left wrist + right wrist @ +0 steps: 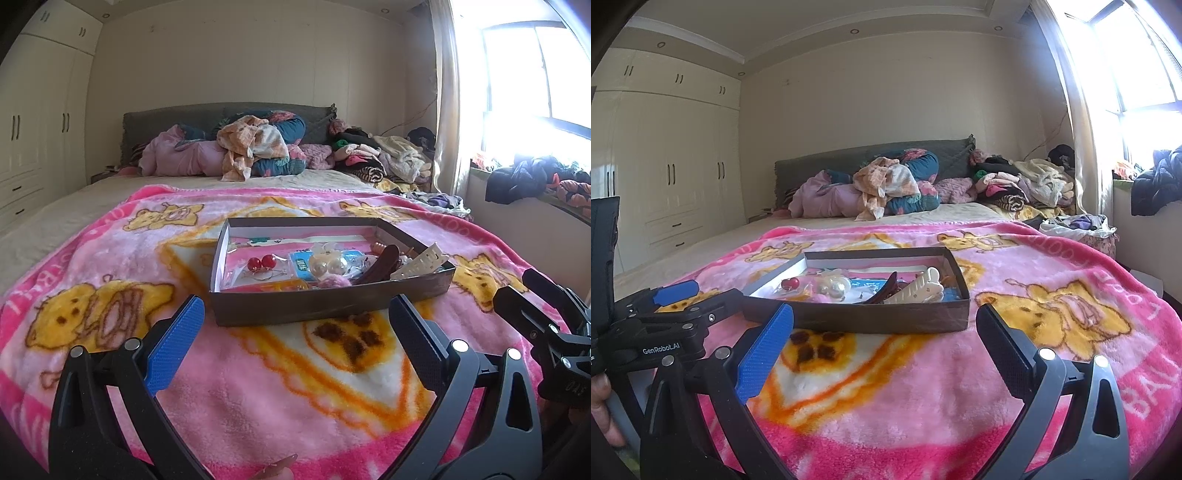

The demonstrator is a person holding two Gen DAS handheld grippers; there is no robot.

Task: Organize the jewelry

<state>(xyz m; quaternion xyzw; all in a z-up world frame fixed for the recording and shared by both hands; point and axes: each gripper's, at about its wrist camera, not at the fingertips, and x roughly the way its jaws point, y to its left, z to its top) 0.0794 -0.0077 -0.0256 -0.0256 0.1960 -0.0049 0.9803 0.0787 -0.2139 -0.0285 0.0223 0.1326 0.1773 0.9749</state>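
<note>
A shallow brown box sits on the pink blanket and holds jewelry: red ball earrings, pearl earrings, a dark brown hair clip, a white hair claw and a pink pom-pom. My left gripper is open and empty, just short of the box's near wall. The box also shows in the right wrist view with the white claw inside. My right gripper is open and empty, in front of the box. The left gripper shows at the left there.
Piled clothes and bedding lie at the bed's head by a grey headboard. White wardrobes stand on the left. A bright window and a sill with dark clothes are on the right.
</note>
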